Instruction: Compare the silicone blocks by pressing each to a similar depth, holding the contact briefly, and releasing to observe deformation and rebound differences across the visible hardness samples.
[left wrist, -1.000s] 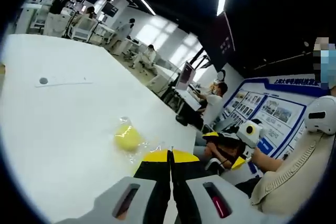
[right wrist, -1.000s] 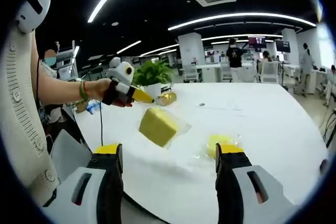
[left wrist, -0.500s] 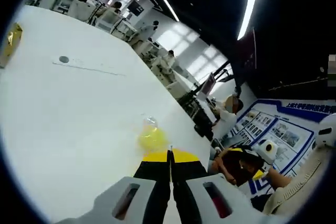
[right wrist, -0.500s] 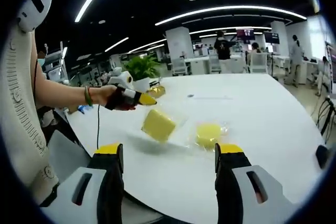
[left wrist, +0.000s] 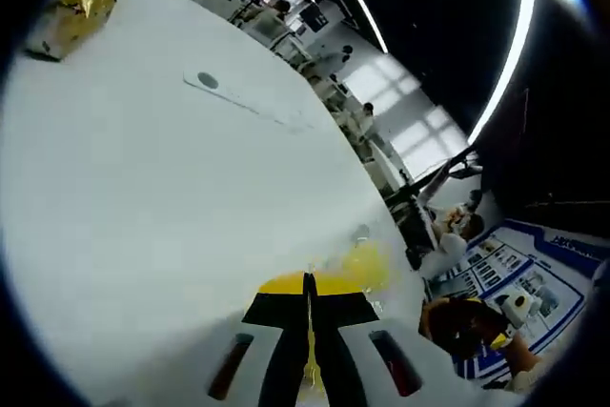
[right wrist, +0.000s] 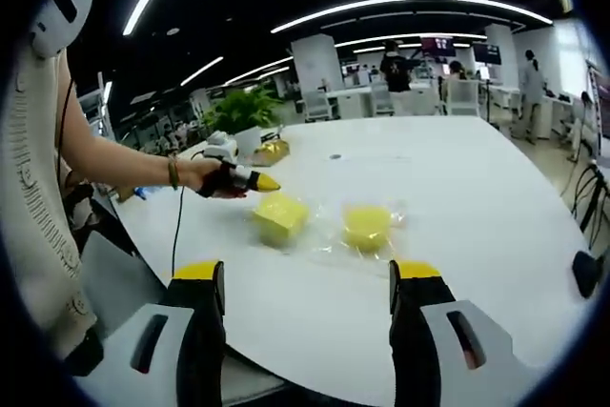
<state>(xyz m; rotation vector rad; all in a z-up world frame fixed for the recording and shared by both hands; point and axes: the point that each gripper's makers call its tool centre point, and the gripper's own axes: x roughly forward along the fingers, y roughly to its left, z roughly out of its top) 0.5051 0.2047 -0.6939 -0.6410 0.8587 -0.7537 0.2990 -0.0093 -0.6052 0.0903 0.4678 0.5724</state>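
Two yellow silicone blocks in clear wrap lie on the white table [right wrist: 496,207]. In the right gripper view the squarish block [right wrist: 279,217] is on the left and the round block [right wrist: 366,226] on the right. A person's hand holds my left gripper [right wrist: 265,182] shut, its yellow tip just over the squarish block's far left corner; contact is unclear. In the left gripper view the shut left gripper [left wrist: 307,283] points along the table [left wrist: 143,197], with a wrapped yellow block [left wrist: 360,264] just beyond its tips. My right gripper [right wrist: 307,274] stands open, short of both blocks, holding nothing.
A gold packet [right wrist: 272,149] and a potted plant [right wrist: 240,111] stand at the table's far left; the packet [left wrist: 71,11] also shows in the left gripper view. A grey disc [left wrist: 207,80] is set into the tabletop. The person's arm [right wrist: 124,164] reaches in from the left. Desks and people are behind.
The squarish block, tilted up a second ago, now lies flat. The left gripper has come down to the block's corner. Both cameras have shifted; the right one sits further back.
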